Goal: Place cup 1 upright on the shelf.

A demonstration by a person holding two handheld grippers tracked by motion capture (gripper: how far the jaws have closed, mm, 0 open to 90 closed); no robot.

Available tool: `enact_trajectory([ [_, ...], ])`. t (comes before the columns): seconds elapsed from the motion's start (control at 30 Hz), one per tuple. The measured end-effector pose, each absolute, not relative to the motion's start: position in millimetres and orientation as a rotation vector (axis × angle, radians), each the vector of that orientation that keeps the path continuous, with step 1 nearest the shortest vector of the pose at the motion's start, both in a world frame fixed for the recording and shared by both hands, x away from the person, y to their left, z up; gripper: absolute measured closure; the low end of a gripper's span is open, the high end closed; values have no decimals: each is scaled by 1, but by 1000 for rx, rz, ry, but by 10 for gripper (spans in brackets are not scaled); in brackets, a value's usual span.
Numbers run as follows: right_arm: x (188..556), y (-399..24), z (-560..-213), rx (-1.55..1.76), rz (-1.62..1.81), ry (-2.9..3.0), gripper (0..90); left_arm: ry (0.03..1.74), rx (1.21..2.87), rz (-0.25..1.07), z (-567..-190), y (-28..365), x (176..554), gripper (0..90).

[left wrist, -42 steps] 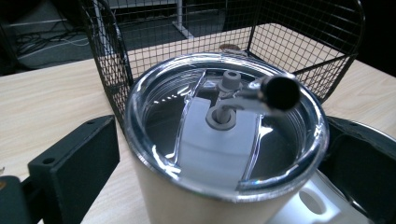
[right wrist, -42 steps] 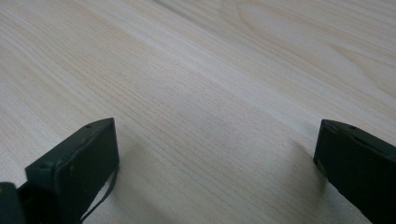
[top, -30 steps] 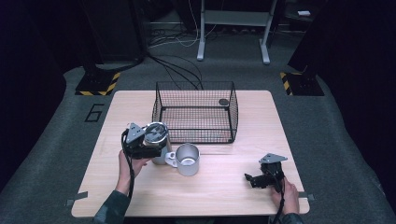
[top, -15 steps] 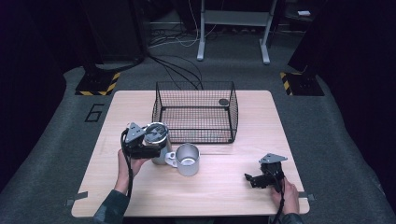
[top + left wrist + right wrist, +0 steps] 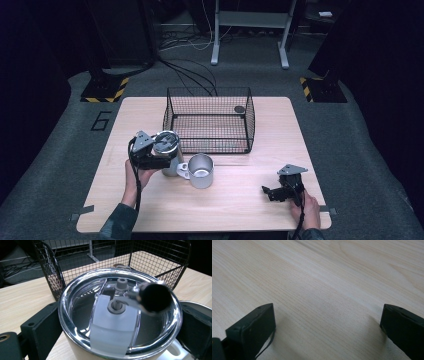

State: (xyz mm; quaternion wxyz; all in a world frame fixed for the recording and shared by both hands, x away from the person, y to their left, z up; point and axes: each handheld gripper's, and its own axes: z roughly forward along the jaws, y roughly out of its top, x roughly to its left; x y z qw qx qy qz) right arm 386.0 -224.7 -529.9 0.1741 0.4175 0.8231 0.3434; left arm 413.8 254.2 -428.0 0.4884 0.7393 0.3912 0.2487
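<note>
- Held against the pictures from a second ago, nothing has moved: the left gripper [image 5: 159, 159] sits at the same spot by the basket's near-left corner, and the right gripper [image 5: 272, 192] is still parked at about 4 o'clock on the table [image 5: 240, 200].
- To my eye this is a pause with the grip already made, so a lift toward the wire basket [image 5: 209, 120] looks like the step to come.
- The left jaws pinch the lidded cup [image 5: 117, 322] from both sides; in the left gripper view they flank its wall just under the rim.
- That cup stands at roughly 9 o'clock on the table, with an open metal mug [image 5: 200, 171] just beside it at its 3 o'clock.
- The lid is clear, glossy plastic in a chrome-bright ring, round, with a frosted sliding tab and small grey studs; the body below looks cream and smooth.
- The right jaws are spread wide over bare pale wood grain, holding nothing.
- The basket is thin black mesh, box-shaped, open-topped; a small dark disc [image 5: 239, 109] lies in its far-right corner.
</note>
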Motion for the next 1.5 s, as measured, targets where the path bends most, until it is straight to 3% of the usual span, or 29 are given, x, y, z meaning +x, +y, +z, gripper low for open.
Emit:
enact_trajectory([
  [1.5,386,-225,-530,1185,973,2331,0,900,1831,599,-376,259,418,39],
])
